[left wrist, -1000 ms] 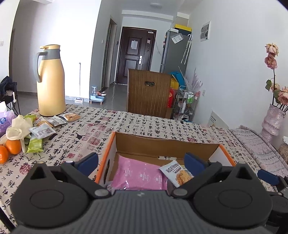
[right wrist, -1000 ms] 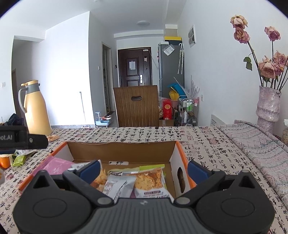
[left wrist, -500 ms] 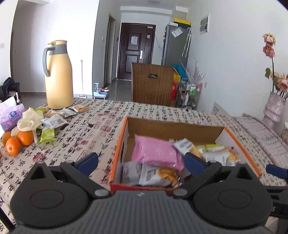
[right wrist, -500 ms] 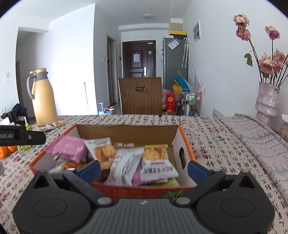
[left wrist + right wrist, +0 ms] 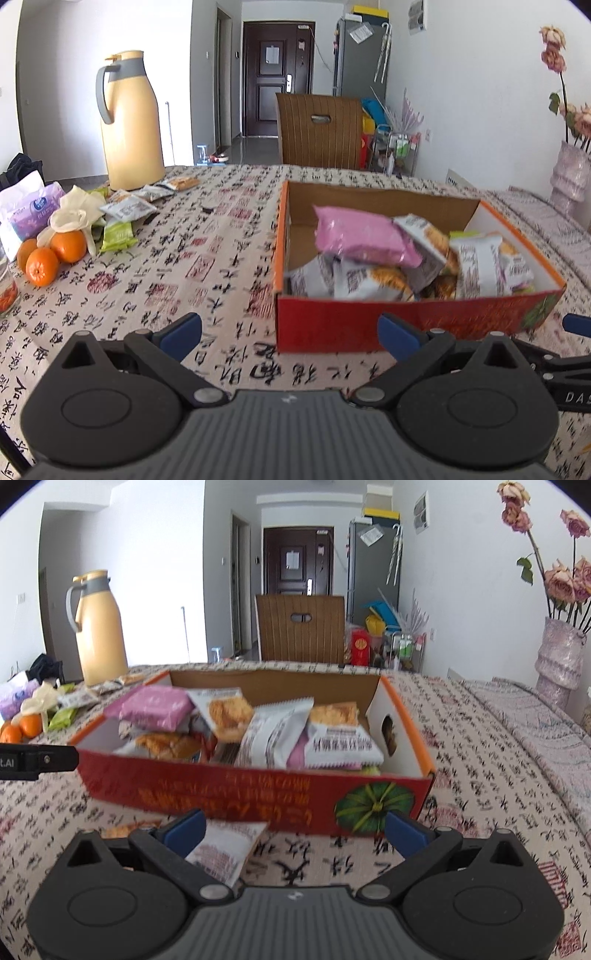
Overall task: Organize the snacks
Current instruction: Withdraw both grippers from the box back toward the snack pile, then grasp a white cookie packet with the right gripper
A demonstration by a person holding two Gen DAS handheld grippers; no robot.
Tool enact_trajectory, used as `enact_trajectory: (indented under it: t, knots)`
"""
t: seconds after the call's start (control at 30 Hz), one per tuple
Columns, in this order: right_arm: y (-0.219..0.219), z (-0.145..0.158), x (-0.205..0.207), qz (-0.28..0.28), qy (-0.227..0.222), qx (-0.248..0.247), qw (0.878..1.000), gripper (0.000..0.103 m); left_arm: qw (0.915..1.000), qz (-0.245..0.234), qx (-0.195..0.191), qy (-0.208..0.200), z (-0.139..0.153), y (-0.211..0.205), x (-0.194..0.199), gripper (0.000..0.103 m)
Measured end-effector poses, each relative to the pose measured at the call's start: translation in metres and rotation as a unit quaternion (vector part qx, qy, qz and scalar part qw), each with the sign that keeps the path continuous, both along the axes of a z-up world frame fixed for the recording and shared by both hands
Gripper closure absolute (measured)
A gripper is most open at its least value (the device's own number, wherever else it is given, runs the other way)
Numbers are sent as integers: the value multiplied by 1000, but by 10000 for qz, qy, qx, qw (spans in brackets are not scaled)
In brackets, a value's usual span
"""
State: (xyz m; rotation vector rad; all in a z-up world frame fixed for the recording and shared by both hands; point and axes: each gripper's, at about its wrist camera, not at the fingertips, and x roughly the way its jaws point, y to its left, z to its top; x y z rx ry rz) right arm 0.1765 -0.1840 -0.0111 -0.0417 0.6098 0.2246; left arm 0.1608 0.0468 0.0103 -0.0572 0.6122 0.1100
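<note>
A red and orange cardboard box (image 5: 406,317) (image 5: 258,790) stands on the patterned tablecloth, filled with snack packets, a pink packet (image 5: 364,236) (image 5: 155,709) lying on top. My left gripper (image 5: 290,334) is open, just in front of the box's near left corner, nothing between its fingers. My right gripper (image 5: 293,829) is open in front of the box's red front wall. One white snack packet (image 5: 221,849) lies on the cloth by its left finger. More loose packets (image 5: 127,210) lie at the far left near the jug.
A tall yellow thermos jug (image 5: 129,122) stands at the back left, with oranges (image 5: 51,254), a cream glove and a tissue pack (image 5: 29,214) beside it. A wooden chair back (image 5: 319,133) is behind the table. A vase of dried roses (image 5: 557,653) stands at the right.
Both grippers have drawn back towards me and risen from over the box to in front of it. The box's red front wall and the cloth before it now show.
</note>
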Motion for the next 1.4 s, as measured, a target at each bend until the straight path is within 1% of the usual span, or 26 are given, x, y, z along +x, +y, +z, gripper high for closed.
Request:
enact_trajectory:
  t: [0.2,0.37,0.67,0.77,0.83,0.9,0.97,1.03,1.07,1.1,1.13,1.17,1.2,1.3,1.4]
  knots:
    - [4,-8,4,57,242,145,9996,0,9998,-131,-3,115,-14,2,1,0]
    - [16,-11,11,78,343,34,9994,0,9996,-202,-55,172,-22,2,4,0]
    - [40,-20,29,188,571,-105,9981,0,9994,-138,-159,279,-35,6,10,0]
    - [45,-27,33,209,655,-114,9976,7,9994,-162,-189,246,-35,7,9,0]
    - [47,-31,34,231,716,-97,9971,15,9992,-177,-219,279,-36,7,10,0]
    - [49,-34,34,283,737,-64,9969,19,9990,-191,-256,320,-38,8,12,0]
    - [50,-34,33,327,699,-70,9970,21,9989,-206,-284,323,-38,8,12,0]
    - [51,-35,31,361,653,-74,9972,31,9989,-207,-286,317,-38,9,12,0]
    - [53,-36,29,354,602,-117,9975,33,9989,-208,-288,316,-38,9,12,0]
    - [53,-36,29,378,584,-84,9975,39,9989,-209,-290,315,-38,9,12,0]
    - [53,-36,28,396,558,-79,9976,48,9989,-209,-292,312,-38,9,12,0]
    - [54,-35,27,411,544,-60,9977,52,9989,-207,-292,312,-38,9,12,0]
    - [53,-35,27,432,534,-37,9976,58,9989,-207,-293,313,-38,9,12,0]
    - [52,-33,26,453,520,-7,9976,63,9989,-210,-297,310,-38,9,12,0]
    - [49,-30,24,425,458,21,9980,64,9989,-198,-300,314,-38,9,12,0]
